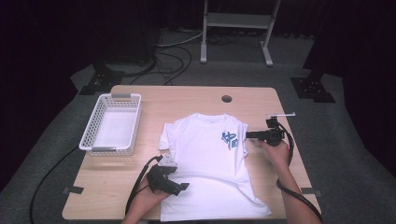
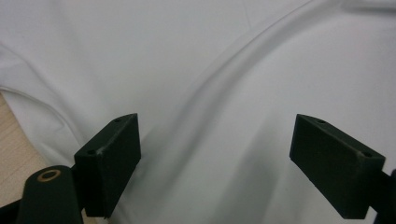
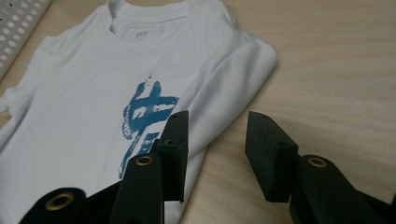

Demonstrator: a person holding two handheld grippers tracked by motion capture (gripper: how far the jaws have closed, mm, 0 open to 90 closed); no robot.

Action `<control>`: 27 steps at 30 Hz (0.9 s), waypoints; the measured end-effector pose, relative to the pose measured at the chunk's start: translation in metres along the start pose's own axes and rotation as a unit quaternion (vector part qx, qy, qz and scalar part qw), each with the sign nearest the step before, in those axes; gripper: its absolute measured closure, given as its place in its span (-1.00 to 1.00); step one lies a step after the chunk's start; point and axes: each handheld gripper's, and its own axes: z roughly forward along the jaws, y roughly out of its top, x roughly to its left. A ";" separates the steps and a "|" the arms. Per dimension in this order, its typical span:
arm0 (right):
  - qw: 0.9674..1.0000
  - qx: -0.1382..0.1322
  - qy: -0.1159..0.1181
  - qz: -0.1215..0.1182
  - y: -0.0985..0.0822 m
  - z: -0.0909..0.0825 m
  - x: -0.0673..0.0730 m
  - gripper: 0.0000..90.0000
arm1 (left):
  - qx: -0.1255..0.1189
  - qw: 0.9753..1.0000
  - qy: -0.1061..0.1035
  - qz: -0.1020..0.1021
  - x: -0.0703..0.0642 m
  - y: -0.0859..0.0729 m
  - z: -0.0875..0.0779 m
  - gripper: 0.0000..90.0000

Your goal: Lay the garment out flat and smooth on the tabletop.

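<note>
High view: I count one white T-shirt (image 1: pixel 205 163), soft cotton with a blue print, spread flat mid-table (image 1: pixel 187 95); one white perforated plastic basket (image 1: pixel 111 122) at the left, apparently holding nothing.
High view, hands: my left gripper (image 1: pixel 180 186) sits on the shirt's lower left; my right gripper (image 1: pixel 252 135) is at its right sleeve.
Left gripper view: jaws released wide over smooth, faintly creased fabric (image 2: pixel 210 84).
Right gripper view: jaws apart astride the shirt's (image 3: pixel 84 93) right edge, gripping nothing; pale wood-grain tabletop (image 3: pixel 336 70).

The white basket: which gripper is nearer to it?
Left. The left gripper hovers over the T-shirt's lower left part, below the basket; the right gripper is beyond the shirt's far edge.
</note>
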 end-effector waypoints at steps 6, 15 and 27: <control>1.000 0.006 -0.004 0.008 0.000 0.012 0.000 0.34 | -0.006 1.000 -0.008 -0.006 0.002 -0.001 -0.001 -0.66; 0.999 -0.004 -0.019 -0.026 0.011 0.029 0.016 0.97 | -0.006 1.000 -0.005 -0.005 0.002 -0.001 0.000 -0.66; 0.969 0.057 0.086 -0.226 0.015 0.053 0.128 0.80 | -0.011 1.000 -0.006 -0.008 0.002 -0.002 -0.001 -0.66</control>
